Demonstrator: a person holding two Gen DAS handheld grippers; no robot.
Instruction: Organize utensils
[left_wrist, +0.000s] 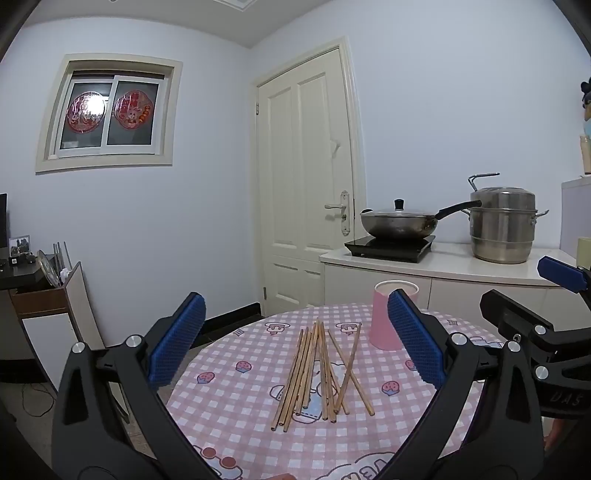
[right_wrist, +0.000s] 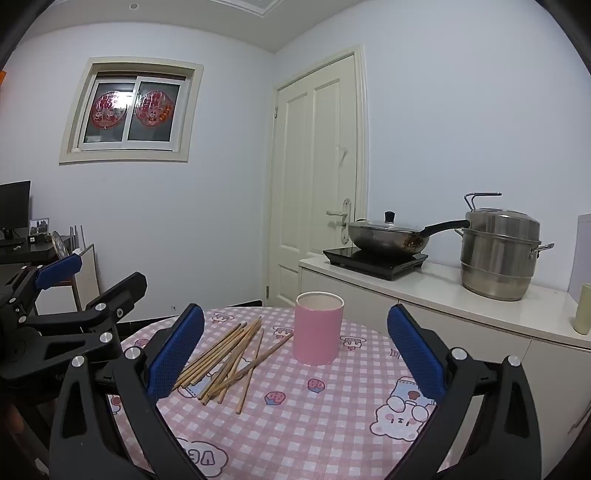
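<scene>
Left wrist view: left gripper (left_wrist: 295, 347) jaws wide, nothing between pads; chopsticks (left_wrist: 317, 373) loose on checked tablecloth (left_wrist: 236, 398); pink cup (left_wrist: 384, 317) upright just right of them.
Right wrist view: right gripper (right_wrist: 295, 350) jaws wide, empty; chopsticks (right_wrist: 229, 358) left of pink cup (right_wrist: 318, 326), one tip near its base.

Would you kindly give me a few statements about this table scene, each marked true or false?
1. The chopsticks lie loose on the table. True.
2. The pink cup lies on its side. False: it stands upright.
3. The left gripper grips a chopstick. False: it is open, holding nothing.
4. The right gripper is open. True.
5. Some chopsticks are already in the cup. False: none stick out of it; all lie beside it.
</scene>
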